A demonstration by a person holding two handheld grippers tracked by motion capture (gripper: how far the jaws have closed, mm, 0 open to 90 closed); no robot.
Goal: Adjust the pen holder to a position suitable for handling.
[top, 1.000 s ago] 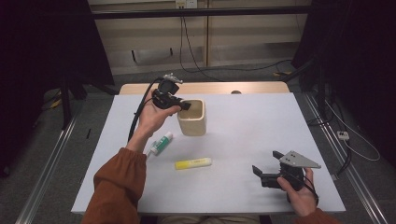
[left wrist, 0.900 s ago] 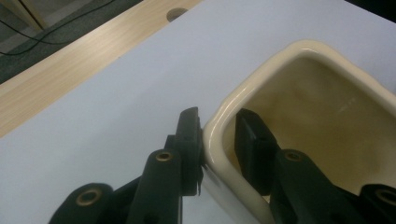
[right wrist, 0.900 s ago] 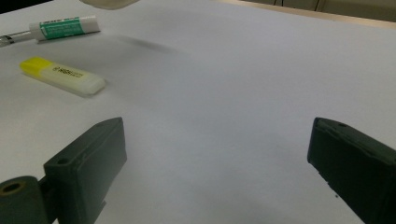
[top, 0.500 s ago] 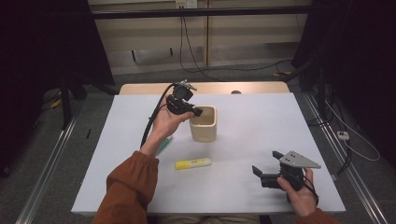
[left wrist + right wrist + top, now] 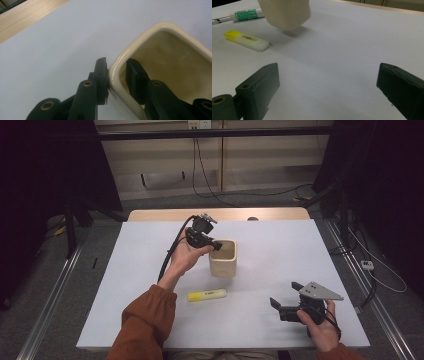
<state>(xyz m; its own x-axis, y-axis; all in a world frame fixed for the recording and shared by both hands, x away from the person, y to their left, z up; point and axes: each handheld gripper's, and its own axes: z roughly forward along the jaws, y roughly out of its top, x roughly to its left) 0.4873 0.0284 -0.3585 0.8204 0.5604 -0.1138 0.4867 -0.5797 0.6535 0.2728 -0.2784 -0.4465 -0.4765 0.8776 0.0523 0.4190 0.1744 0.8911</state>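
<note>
White table [image 5: 280,245] in dark room, L hand-held gripper [image 5: 216,246] clamped on cream cup [image 5: 223,259] rim, R hand-held gripper [image 5: 283,302] agape

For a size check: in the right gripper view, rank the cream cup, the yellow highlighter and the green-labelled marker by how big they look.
1. Cream cup, largest, though cut off at the top edge.
2. Yellow highlighter.
3. Green-labelled marker, smallest; it lies farther off and is partly hidden, so the last two are unsure.

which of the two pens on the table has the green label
The white pen with the green label, lying beyond the cup; the other is the yellow highlighter, nearer the right gripper.
</note>
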